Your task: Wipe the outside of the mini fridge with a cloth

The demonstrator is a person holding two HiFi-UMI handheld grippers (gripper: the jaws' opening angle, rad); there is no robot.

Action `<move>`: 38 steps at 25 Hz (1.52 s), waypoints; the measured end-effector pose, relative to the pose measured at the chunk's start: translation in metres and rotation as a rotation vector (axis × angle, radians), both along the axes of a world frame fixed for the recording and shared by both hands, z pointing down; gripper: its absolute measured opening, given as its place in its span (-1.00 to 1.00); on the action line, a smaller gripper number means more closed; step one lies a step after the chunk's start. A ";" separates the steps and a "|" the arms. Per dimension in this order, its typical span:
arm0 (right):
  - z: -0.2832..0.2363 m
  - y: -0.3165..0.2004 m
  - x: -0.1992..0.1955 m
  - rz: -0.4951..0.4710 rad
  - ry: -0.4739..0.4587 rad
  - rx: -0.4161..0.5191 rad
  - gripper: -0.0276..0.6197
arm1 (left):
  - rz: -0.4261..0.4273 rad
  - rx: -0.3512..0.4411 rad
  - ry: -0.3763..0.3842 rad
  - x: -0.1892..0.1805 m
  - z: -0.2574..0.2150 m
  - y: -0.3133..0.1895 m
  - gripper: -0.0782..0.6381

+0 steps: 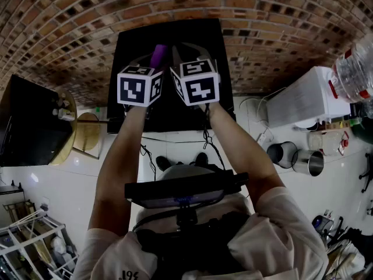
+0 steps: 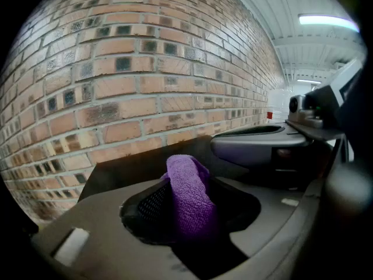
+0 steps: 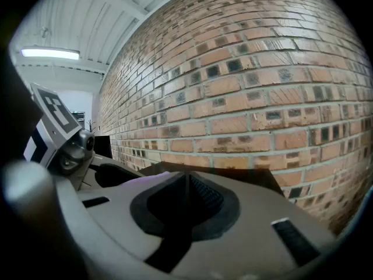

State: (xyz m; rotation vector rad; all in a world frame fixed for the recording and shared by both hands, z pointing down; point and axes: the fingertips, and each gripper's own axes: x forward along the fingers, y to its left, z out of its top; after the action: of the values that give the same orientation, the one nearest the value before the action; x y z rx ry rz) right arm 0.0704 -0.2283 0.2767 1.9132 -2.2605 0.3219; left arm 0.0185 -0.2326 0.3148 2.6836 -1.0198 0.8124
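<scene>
Head view: the mini fridge [image 1: 140, 45], a black, flat-sided box with a matte finish, stands at 12 o'clock from the person, against a brick wall [image 1: 262, 28] of rough red-brown brick with pale mortar. Both tools are held side by side over the fridge.

Left tongs [image 2: 186, 214]: closed on the cloth [image 2: 185, 177]. We note a purple, finely woven, nubby fabric, folded into a thick strip that stands up out of the black ribbed pads. In the head view the cloth [image 1: 158, 56] shows at 12 o'clock, just above the two marker cubes [image 1: 140, 86]. We cannot tell whether it touches the fridge surface.

Right tongs [image 3: 187, 200]: closed, pads meeting in a thin seam, nothing between them. The dark edge of the fridge [image 3: 262, 177] lies just beyond them, with the wall behind.

Containers:
- At 3 o'clock two round metal pots [image 1: 282, 153] with a dull shine stand next to each other on the glossy white floor [image 1: 70, 191]. We cannot make out what is in them.
- At 2 o'clock there is a clear ribbed plastic bottle [image 1: 352, 74] with a red band. We cannot make out its contents either.
- Just beside the bottle stands a white ribbed appliance [image 1: 303, 101].

At 9 o'clock there is a round wooden table [image 1: 81, 130].
</scene>
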 end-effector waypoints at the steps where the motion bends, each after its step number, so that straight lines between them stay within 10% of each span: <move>1: 0.000 0.000 0.000 -0.002 0.000 0.000 -0.80 | -0.001 0.002 -0.009 -0.001 0.000 -0.001 -0.27; 27: -0.005 0.003 0.009 0.031 0.005 0.017 -0.81 | -0.047 0.037 0.503 -0.093 -0.073 0.021 -0.50; 38: 0.003 0.006 -0.002 0.061 -0.011 -0.045 -0.91 | 0.019 -0.001 0.579 -0.155 -0.083 0.006 -0.50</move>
State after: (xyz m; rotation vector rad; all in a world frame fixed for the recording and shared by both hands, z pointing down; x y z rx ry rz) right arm 0.0680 -0.2222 0.2794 1.9656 -2.1856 0.3892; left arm -0.1369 -0.2265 0.2317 2.6694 -0.8390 0.0146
